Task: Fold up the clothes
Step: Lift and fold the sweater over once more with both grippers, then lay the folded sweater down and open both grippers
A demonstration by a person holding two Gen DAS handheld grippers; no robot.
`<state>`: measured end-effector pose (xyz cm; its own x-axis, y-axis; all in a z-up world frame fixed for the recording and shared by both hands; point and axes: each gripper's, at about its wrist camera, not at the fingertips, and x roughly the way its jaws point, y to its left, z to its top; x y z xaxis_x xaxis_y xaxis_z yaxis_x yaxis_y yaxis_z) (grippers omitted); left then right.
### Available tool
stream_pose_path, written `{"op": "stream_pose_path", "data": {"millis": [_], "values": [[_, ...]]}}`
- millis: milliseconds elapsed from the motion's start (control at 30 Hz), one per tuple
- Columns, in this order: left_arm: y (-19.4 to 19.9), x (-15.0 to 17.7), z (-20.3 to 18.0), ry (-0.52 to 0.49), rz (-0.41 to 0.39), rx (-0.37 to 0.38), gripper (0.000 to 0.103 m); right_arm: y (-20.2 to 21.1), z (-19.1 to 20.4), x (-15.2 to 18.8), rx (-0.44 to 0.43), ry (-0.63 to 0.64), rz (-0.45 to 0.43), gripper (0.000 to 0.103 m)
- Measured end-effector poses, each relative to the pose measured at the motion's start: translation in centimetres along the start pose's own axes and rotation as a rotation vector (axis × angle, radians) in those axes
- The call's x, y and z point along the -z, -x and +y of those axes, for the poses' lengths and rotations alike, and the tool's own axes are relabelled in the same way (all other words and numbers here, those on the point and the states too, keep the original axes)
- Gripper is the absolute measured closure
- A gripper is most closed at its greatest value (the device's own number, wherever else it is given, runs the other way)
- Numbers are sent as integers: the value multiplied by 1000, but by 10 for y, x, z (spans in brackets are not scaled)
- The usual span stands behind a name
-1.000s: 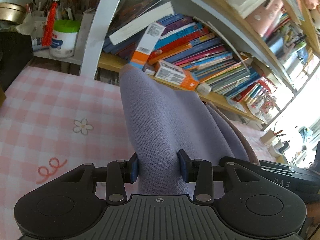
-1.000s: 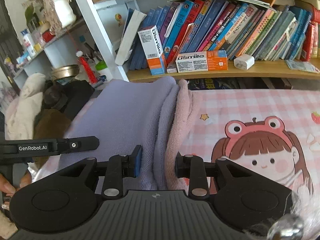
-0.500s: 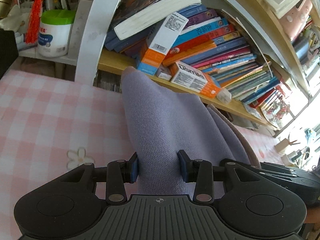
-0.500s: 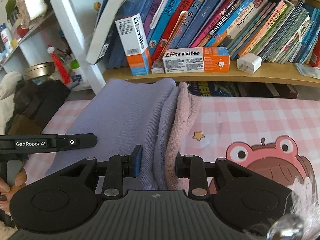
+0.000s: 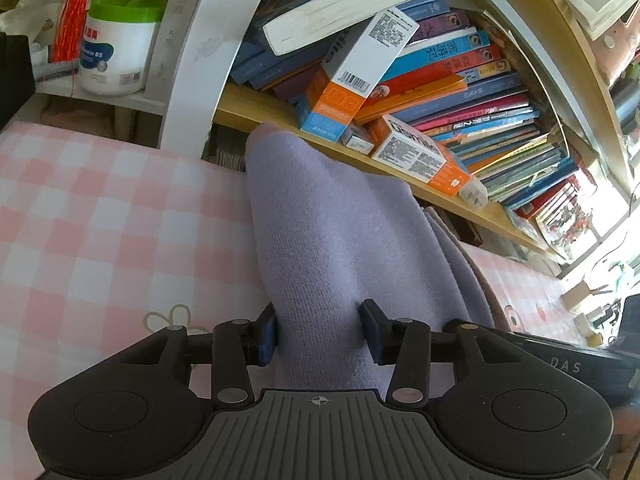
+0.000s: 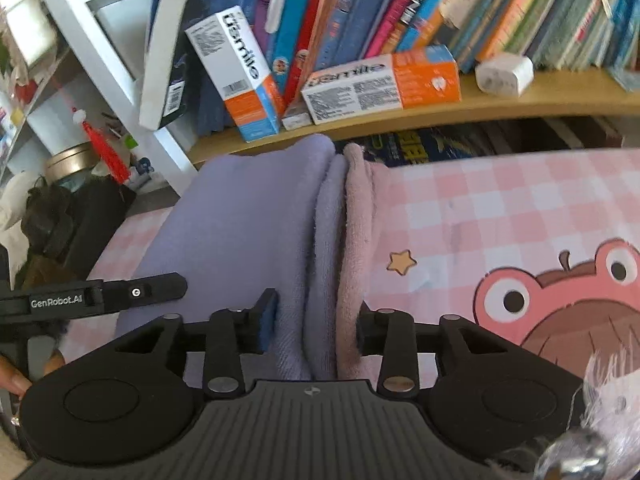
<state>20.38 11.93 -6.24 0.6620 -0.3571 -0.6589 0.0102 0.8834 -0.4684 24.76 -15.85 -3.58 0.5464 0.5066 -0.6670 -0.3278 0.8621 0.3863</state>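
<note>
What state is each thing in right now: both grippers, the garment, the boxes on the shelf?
Left gripper: jaws opening, lavender cloth between them.
Right gripper: jaws opening, folded edge between them.
Lavender knit garment with pink lining: folded, lying on the pink checked sheet.
White-and-orange toothpaste box: lying flat.
Second toothpaste box: upright, leaning.

Right wrist view: "GenRobot.AI" in white on black bar of left gripper [image 6: 92,300]. "usmile" in black on white side of upright toothpaste box [image 6: 240,76], barcode beneath; same "usmile" on flat toothpaste box [image 6: 380,84] lying on wooden shelf [image 6: 520,106], fine print beside it too small to read. Book spines blurred, unreadable.

Left wrist view: "DAS" faint on black body of right gripper [image 5: 564,366]. White tub [image 5: 116,52] with green lid: "BS" on blue label, red characters above unreadable. Leaning box carries barcode; digits illegible.
</note>
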Motion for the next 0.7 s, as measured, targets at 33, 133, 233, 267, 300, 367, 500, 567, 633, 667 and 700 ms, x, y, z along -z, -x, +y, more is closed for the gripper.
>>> {"op": "stream_pose_path", "data": {"millis": [33,133,233,267,300,367,500,567,633,667,700], "values": [[1,0,-1,-3,-1,-8,55,0,0,0,8,1,1,60],[6,0,-7,-35,-8,-46,53,4,2,-1,36,15,1,49],[21,1,-20,-96,-45,-102,51,13,5,-2,64,33,-11,41],[26,1,-24,-114,-61,-114,50,18,5,-2,75,35,-22,38],[32,2,-28,-129,-78,-122,48,23,5,-2,87,37,-33,37],[44,3,-37,-152,-111,-138,47,34,5,-1,108,31,-56,33],[64,10,-53,-176,-167,-162,38,56,8,5,159,41,-106,30],[71,16,-61,-191,-184,-178,35,67,11,9,179,51,-126,27],[76,22,-67,-205,-190,-192,32,76,15,14,193,65,-141,26],[79,26,-70,-209,-192,-198,31,80,16,17,198,72,-147,24],[81,30,-72,-211,-193,-202,28,85,19,20,204,80,-154,23]]}}
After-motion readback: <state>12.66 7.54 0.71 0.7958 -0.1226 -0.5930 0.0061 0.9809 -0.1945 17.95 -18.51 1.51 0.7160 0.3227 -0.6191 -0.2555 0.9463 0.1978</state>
